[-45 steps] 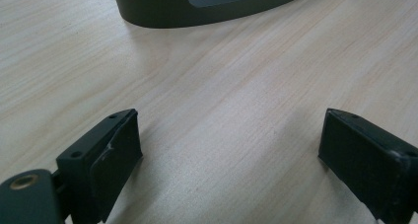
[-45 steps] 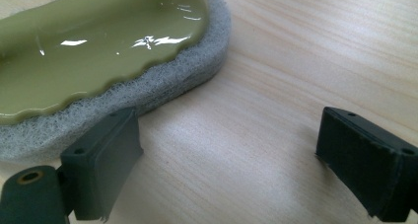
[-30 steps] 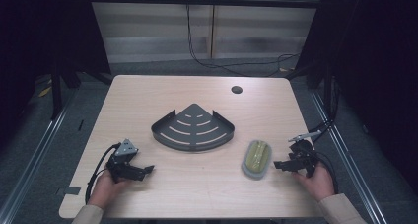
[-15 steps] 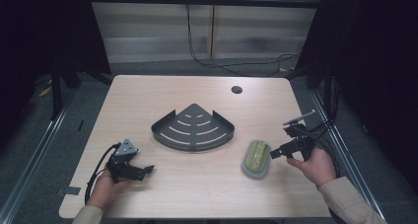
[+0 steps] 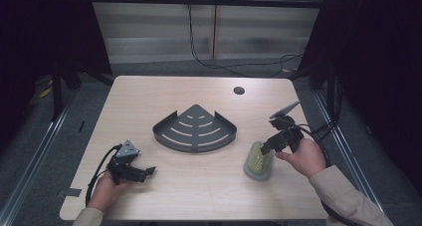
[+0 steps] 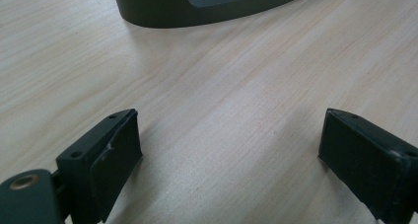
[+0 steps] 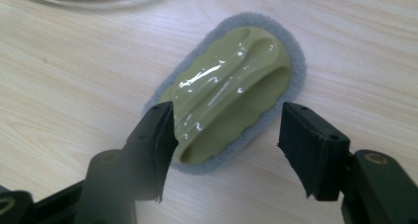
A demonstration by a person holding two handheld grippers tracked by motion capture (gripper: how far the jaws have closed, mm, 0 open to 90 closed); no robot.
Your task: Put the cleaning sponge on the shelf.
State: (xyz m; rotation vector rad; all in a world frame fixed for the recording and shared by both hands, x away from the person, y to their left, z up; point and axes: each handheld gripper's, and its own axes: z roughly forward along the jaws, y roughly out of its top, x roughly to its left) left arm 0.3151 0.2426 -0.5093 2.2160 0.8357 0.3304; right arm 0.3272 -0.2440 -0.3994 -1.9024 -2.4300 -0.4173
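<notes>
The right gripper (image 5: 267,147) has moved over the scrubber (image 7: 231,93), its jaws just narrowing astride the handle, not yet gripping.

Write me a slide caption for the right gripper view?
Right gripper, its jaws just closing but not yet gripping, poised over a green-handled scrubbing pad on the wooden table.

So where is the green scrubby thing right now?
In the high view the green scrubber lies on the table's right side, just right of the dark corner shelf, beneath the right gripper.
</notes>
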